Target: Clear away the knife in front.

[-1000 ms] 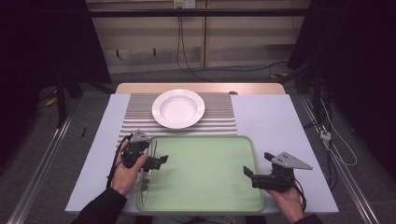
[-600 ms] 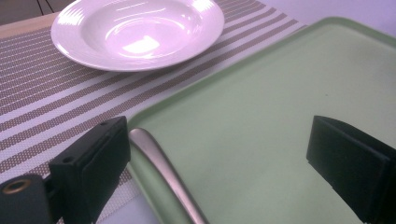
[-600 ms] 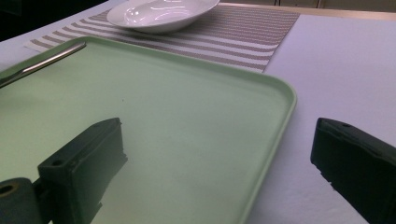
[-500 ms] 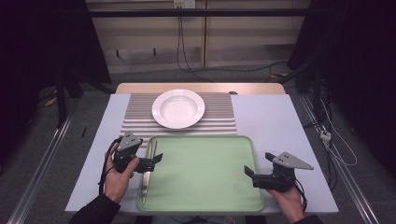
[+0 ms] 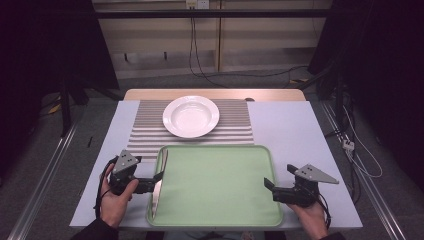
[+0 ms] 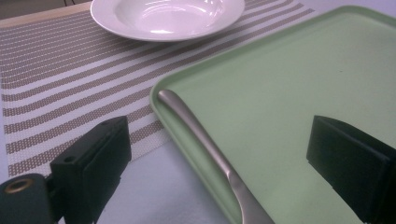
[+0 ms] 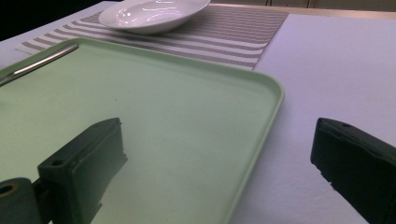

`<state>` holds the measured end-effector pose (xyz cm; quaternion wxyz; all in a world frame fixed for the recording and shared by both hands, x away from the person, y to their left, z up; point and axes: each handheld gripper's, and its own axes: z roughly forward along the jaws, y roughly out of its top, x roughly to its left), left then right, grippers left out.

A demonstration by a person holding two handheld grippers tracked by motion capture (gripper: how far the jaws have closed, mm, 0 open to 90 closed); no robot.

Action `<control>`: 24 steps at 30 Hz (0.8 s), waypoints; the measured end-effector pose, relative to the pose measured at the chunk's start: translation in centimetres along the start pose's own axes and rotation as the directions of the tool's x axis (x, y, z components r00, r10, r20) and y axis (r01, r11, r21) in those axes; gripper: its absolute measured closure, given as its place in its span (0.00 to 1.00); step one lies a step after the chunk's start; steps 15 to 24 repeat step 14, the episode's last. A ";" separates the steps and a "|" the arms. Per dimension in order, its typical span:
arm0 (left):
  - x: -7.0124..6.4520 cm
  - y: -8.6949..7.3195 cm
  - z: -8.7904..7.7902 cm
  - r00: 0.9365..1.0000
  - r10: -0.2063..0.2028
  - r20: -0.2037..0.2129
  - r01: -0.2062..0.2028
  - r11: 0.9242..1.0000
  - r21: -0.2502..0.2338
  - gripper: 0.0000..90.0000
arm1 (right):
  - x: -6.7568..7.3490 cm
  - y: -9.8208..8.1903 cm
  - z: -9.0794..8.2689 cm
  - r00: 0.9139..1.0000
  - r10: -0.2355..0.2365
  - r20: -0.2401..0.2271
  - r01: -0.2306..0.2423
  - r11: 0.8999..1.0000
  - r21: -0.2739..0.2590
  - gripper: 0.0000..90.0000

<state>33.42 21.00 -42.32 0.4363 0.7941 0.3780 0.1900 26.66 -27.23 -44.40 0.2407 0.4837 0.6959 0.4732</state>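
left gripper: sat at the near left of the table, held in the person's left hand; its jaws stood wide apart, one on each side of the tray's left rim, with nothing pinched between them.
knife: lay flat along the left edge of the green tray, running from near to far; in the left gripper view the knife passed between the two jaws without either one touching it.
right gripper: rested at the near right, at the tray's right rim, jaws spread wide and empty; one jaw was over the tray, the other over the bare table.
plate: white, empty, on the striped mat at the far side, well apart from both grippers.
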 end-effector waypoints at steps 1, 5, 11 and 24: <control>0.0 -0.1 0.0 1.000 -0.002 -0.007 0.002 1.000 0.002 0.07 | 0.0 0.0 0.0 1.000 0.001 0.002 -0.001 1.000 0.000 0.03; -0.4 -0.8 -0.1 0.999 -0.031 -0.028 0.031 0.999 -0.021 0.07 | 0.2 0.1 -0.2 1.000 -0.007 0.010 0.007 1.000 -0.008 0.03; -0.5 -0.9 0.1 0.999 -0.038 -0.030 0.038 0.999 -0.023 0.07 | 0.1 0.0 -0.3 1.000 -0.010 0.018 0.010 1.000 -0.013 0.03; -0.3 -1.0 0.0 0.998 -0.045 -0.034 0.044 0.999 -0.025 0.07 | 0.2 0.0 -0.3 1.000 -0.010 0.018 0.011 1.000 -0.011 0.03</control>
